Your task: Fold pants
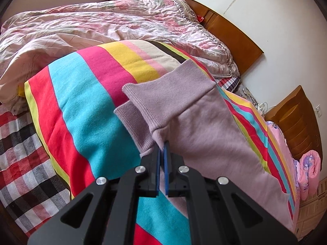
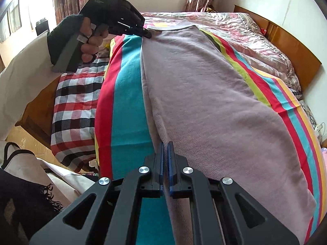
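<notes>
Lying lengthwise on a striped blanket point(image 2: 126, 106), the lilac pants point(image 2: 214, 110) are seen spread flat over the bed, one leg stacked on the other.

Left wrist view: the left gripper point(image 1: 162, 143) is closed on the pants, its blue pads point(image 1: 166, 163) pinching a fold of fabric just below the ribbed cuffs point(image 1: 163, 89). The two cuffs are offset, the lower one showing at 9 o'clock of the upper. From the pinch the leg runs toward 4 o'clock, along the blanket's edge.

Right wrist view: the right gripper point(image 2: 165, 143) is closed on the near edge of the pants, where lilac cloth meets the teal stripe; the pads are pressed together with fabric caught between them. The garment extends toward 12 o'clock, narrowing to the far end, where the other gripper is seen at 11 o'clock, its tip on the cloth. That gripper is held by a hand point(image 2: 92, 38) in a dark fingerless glove, with a white sleeve point(image 2: 22, 75) behind it.

Surroundings noted: a pink floral quilt point(image 1: 92, 26) is bunched beyond the blanket at 12 o'clock in the left view; a plaid sheet point(image 2: 75, 110) is exposed at 9 o'clock of the blanket in the right view; a wooden headboard point(image 1: 231, 32) stands at 1 o'clock, and a wooden nightstand point(image 1: 298, 114) at 3 o'clock. Curtains point(image 2: 67, 2) are seen at the window at 11 o'clock.
</notes>
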